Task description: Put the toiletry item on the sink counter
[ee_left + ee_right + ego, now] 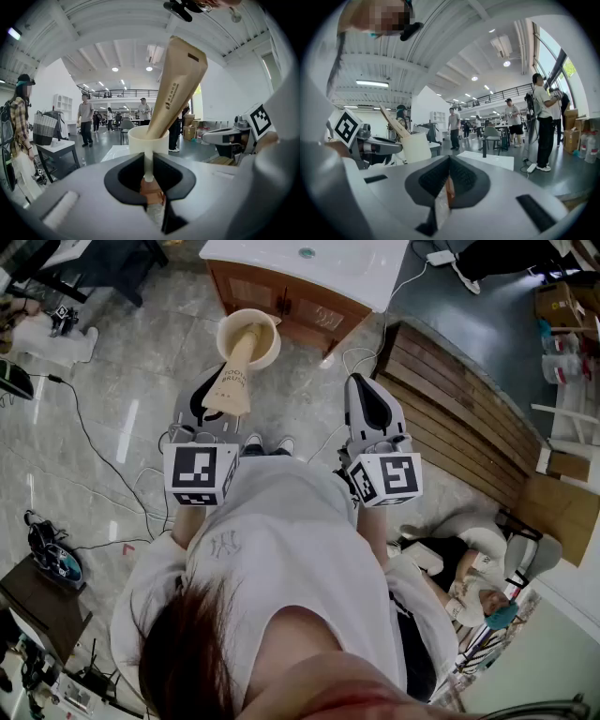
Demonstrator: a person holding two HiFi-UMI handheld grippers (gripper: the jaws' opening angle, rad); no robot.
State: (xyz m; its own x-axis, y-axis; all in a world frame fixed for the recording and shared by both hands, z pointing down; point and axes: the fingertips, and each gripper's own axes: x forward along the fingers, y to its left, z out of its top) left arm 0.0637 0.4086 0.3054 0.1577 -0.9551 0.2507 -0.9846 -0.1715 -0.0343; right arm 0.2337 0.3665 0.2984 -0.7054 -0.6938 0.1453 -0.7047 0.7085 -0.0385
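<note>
At upper centre of the head view, the left claw [148, 174] pinches the cream cup [267, 331] holding a tan tube [233, 374], just short of the white sink surface [361, 268], while the right claw [449, 187] is pressed together on nothing.

One cup [271, 336], one tube [232, 376], one sink counter [347, 266], two grippers [149, 177] [449, 188].

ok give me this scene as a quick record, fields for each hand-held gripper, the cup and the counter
left hand-held gripper: jaws closed on a thin cream part of the cup, holding it up off the floor
right hand-held gripper: jaws together, nothing between them
cup: cream, upright, open top
tube: tan, standing in the cup, leaning out over its rim
sink counter: white top on a wooden cabinet, ahead of the person
task state: cup not yet on the counter
</note>
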